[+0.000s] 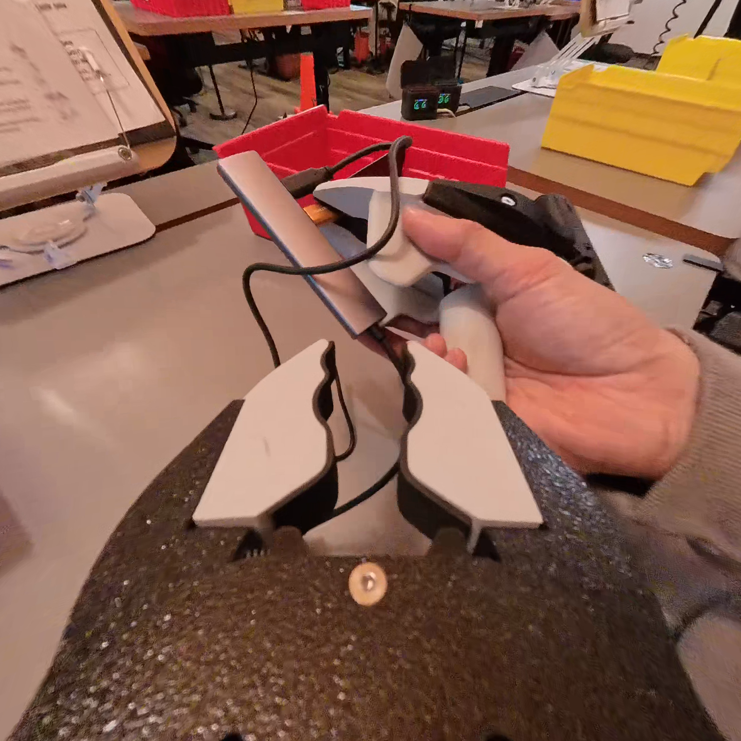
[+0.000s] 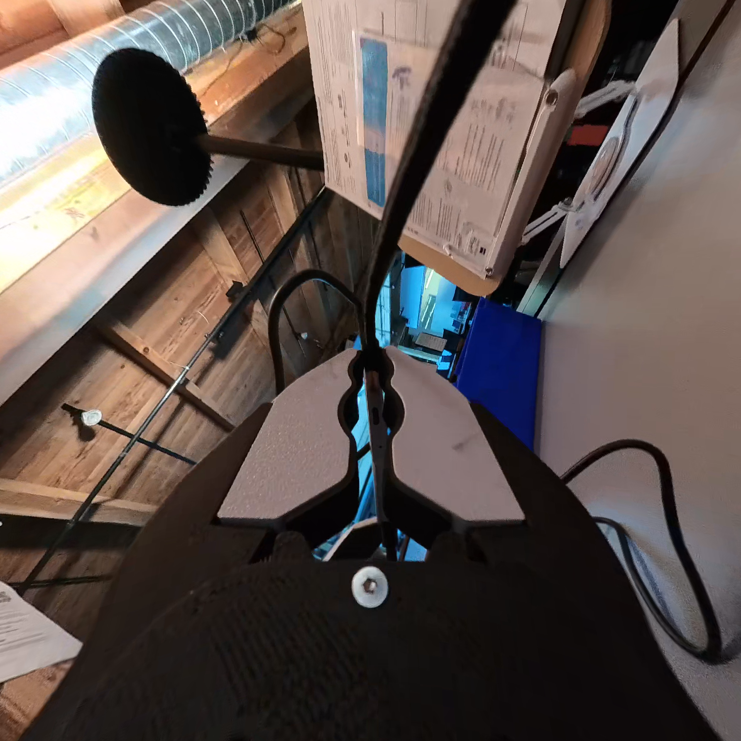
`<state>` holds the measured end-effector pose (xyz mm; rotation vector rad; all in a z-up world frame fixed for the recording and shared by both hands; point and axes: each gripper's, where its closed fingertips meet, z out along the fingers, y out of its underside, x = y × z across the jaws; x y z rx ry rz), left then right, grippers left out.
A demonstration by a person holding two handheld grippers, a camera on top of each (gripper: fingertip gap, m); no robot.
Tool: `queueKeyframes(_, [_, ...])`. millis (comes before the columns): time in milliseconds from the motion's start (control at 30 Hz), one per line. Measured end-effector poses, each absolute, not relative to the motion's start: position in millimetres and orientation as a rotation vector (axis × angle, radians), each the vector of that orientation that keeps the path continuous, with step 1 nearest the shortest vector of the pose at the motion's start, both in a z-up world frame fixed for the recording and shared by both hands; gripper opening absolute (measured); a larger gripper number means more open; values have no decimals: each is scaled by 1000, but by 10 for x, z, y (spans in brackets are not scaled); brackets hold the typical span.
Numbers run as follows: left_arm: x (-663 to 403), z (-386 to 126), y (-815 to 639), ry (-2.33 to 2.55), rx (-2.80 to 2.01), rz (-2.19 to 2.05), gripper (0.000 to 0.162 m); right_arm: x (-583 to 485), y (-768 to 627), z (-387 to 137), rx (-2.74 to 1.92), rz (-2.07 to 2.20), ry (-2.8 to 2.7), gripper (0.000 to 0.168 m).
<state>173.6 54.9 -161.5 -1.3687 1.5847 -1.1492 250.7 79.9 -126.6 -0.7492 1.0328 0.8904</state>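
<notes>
Hub [image 1: 300, 248] tilted, long axis receding.

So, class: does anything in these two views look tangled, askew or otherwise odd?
Yes. The black cable from the slim grey hub loops over the right gripper clamping that hub, and trails between the open left gripper's fingers. The hub is held tilted above the table.

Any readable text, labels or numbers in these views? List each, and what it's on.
Printed sheet on stand: blurred, unreadable.
Two black displays: green digits glow; not transcribing them.
Sheet on board, right wrist view: print too small, blurred.
Paper at lower left: blurred.
Grey hub, red bin: no markings visible.
</notes>
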Motion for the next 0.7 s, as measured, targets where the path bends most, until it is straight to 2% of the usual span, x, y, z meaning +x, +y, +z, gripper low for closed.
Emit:
queueKeyframes(100, [1826,-1725,587,1574,-1437,-1141,30,2391,840,-1283,-805,896,1004,7])
queueKeyframes(233, [1906,-1785,518,1532,-1532,-1368,33,2323,848,-1315,-856,933,981,7])
queueKeyframes(400, [1887,-1704,444,1457,-1591,-1802,14,2261,863,-1238,-913,970,879,7])
queueKeyframes(567, [1697,-1516,631,1359,-1684,-2187,9,2056,883,-1277,-1236,974,655,10])
queueKeyframes(633, [1622,-1420,747,1306,-1768,-2365,8,1920,839,-1412,-1434,992,553,32])
queueKeyframes(700, [1601,-1349,925,1181,-1838,-2484,9,1704,674,-1583,-1661,1026,407,43])
